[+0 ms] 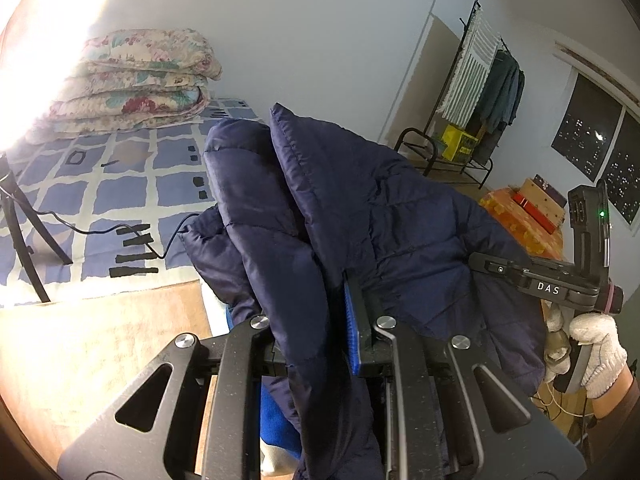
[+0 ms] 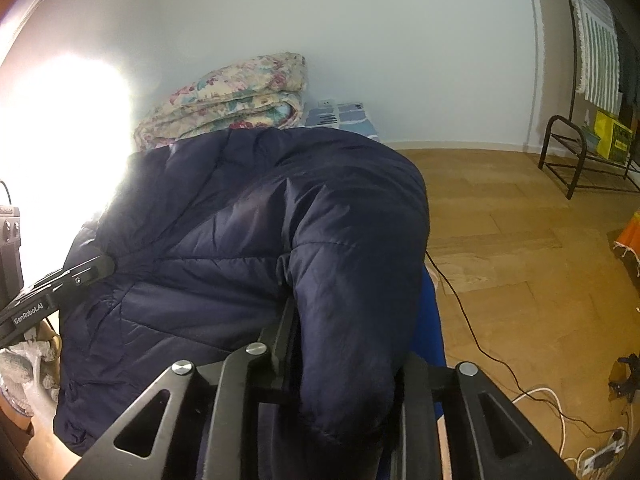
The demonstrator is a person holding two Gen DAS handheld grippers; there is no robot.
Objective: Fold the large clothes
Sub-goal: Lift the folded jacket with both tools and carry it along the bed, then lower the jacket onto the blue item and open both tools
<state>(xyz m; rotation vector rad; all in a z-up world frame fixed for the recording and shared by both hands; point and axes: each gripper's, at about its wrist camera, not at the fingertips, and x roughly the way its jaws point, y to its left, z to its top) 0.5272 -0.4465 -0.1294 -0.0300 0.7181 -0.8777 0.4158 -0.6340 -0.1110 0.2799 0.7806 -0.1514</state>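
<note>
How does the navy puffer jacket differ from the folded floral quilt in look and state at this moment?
The navy puffer jacket is plain dark blue; the floral quilt is pale with a flower print. The jacket hangs bunched and unfolded, clamped by the left tool and the right tool; the quilt lies neatly folded in layers on the checked bedspread, untouched. Both are padded and stitched.

A bed with a blue checked sheet (image 1: 120,184) stood against the pale wall (image 1: 320,40), folded floral quilts (image 1: 136,80) stacked on it. The wooden floor (image 2: 520,264) (with cables) reached a clothes rack (image 1: 476,92).
</note>
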